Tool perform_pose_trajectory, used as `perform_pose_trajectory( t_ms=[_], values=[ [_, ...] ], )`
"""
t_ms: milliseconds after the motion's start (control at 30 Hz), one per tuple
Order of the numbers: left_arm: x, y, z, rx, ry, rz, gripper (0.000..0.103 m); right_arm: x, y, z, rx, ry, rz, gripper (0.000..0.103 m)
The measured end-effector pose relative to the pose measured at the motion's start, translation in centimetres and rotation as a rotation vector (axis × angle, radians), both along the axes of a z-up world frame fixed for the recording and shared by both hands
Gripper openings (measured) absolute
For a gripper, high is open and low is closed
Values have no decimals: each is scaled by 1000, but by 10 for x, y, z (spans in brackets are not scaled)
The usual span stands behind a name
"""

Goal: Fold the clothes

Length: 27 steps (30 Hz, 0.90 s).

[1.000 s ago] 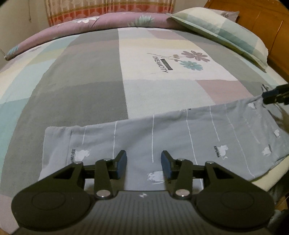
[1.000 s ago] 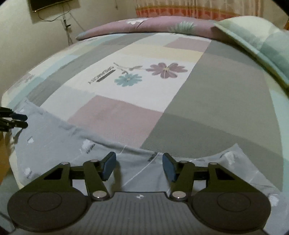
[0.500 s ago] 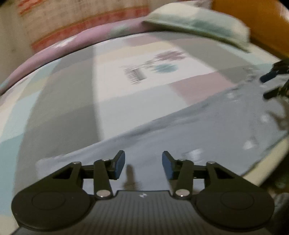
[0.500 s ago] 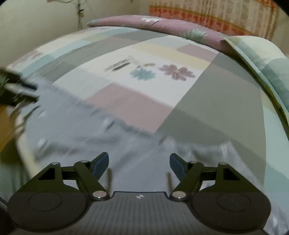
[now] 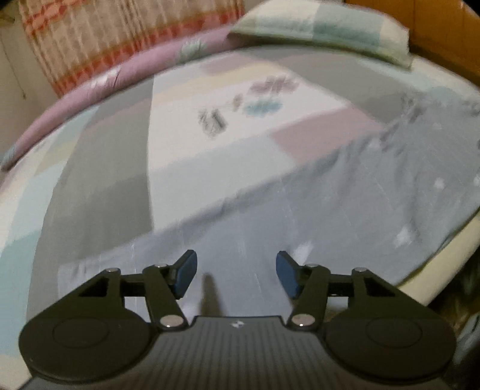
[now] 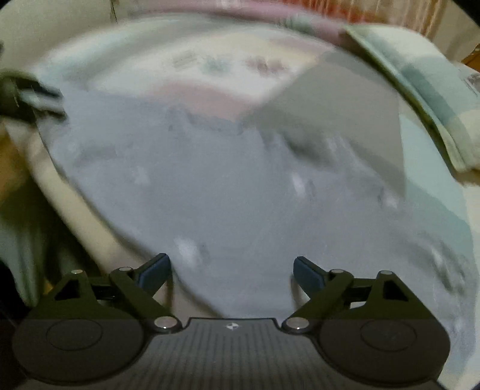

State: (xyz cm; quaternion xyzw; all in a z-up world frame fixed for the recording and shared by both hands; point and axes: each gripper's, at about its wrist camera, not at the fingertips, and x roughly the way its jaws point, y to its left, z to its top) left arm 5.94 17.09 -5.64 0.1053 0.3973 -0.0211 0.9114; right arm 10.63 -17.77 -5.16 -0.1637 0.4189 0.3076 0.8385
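The left gripper point(image 5: 236, 273) hangs over the near edge of the bed point(image 5: 102, 168), its blue pads point(image 5: 185, 274) apart and opening, with nothing pinched between them. Directly beneath and ahead of it lies the grey garment point(image 5: 345, 195), spread flat on the patchwork bedspread; the cloth runs from just left of this gripper away to its right along the bed's front edge, faint pale stripes and small white marks showing through the blur. Ahead of the gripper and a little to its right sits a flower print point(image 5: 267, 96) on a pale patch of the bedspread. Farther off, ahead and to the right, a checked pillow point(image 5: 324, 30) rests near a wooden headboard point(image 5: 435, 27), and ahead to the left hangs a curtain point(image 5: 114, 39)

The right gripper point(image 6: 231, 271) also stands apart, its pads point(image 6: 154, 271) spreading wider, with nothing held. The grey garment point(image 6: 225, 186) fills the view beneath and ahead of it, one edge passing under the gap between the pads. The view is heavily blurred. Ahead to the right lies the checked pillow point(image 6: 420, 87)
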Motion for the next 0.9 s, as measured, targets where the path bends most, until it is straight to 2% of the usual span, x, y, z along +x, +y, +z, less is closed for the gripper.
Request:
perform_pose_trajectory(
  t_ms=[67, 167, 233, 267, 333, 400, 500, 567, 633, 733, 800, 867, 900],
  values=[
    [7, -12, 4, -44, -23, -43, 63, 9, 19, 6, 48, -48, 21, 93],
    [20, -32, -1, -66, -21, -65, 63, 26, 46, -9, 64, -50, 20, 93],
    [25, -41, -7, -79, -11, -70, 63, 27, 51, -22, 34, -34, 23, 93],
    [25, -45, -12, -77, -3, -69, 63, 24, 49, -29, 10, -40, 27, 96],
    [25, -52, -23, -44, 25, -56, 63, 14, 29, -31, 19, -49, 18, 100],
    [20, -50, -28, -26, 11, -34, 73, 5, 9, -32, 7, -40, 8, 102],
    [25, -46, -19, -59, 48, -1, 70, -2, -20, -22, -1, 3, -25, 102],
    [27, -51, -11, -62, 33, -3, 69, -2, -42, -12, 41, -12, -79, 102],
    [29, -60, -2, -108, 11, -29, 70, 4, -63, -9, 70, -55, -158, 102],
    [34, -76, -2, -142, 10, -48, 71, 18, -90, -21, 30, -79, -266, 102],
    [36, -86, -7, -120, 23, -38, 71, 17, -102, -35, -24, -59, -279, 103],
    [38, -88, -19, -88, 55, 2, 71, 6, -118, -36, 0, -55, -273, 103],
    [39, -85, -25, -91, 66, 31, 76, 0, -126, -36, -1, -47, -274, 103]
  ],
)
